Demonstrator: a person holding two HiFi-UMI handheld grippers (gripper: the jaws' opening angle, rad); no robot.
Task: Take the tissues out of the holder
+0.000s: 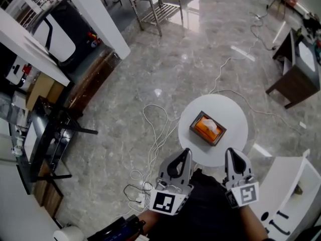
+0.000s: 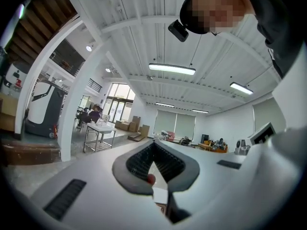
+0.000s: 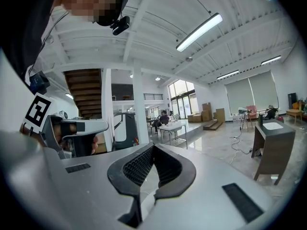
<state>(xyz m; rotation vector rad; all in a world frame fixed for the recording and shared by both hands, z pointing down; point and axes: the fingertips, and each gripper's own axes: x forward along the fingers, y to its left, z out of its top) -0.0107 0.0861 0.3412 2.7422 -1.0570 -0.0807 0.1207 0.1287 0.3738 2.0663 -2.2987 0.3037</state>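
Note:
The tissue holder (image 1: 207, 128) is a dark box with an orange inside, and a white tissue (image 1: 210, 126) sticks up from it. It stands on a small round white table (image 1: 233, 115). In the head view both grippers are held side by side just short of the table's near edge, pointing toward it. My left gripper (image 1: 186, 152) has its jaws together with nothing between them, and my right gripper (image 1: 230, 152) is likewise shut and empty. The left gripper view shows its own jaws (image 2: 153, 144) meeting at the tip, and the right gripper view shows the same (image 3: 153, 148).
White cables (image 1: 150, 134) trail over the grey marble floor left of the table. A dark wooden side table (image 1: 296, 72) stands at the right, white furniture (image 1: 291, 190) at the lower right, a black frame stand (image 1: 50, 134) at the left, a metal table (image 1: 155, 4) far off.

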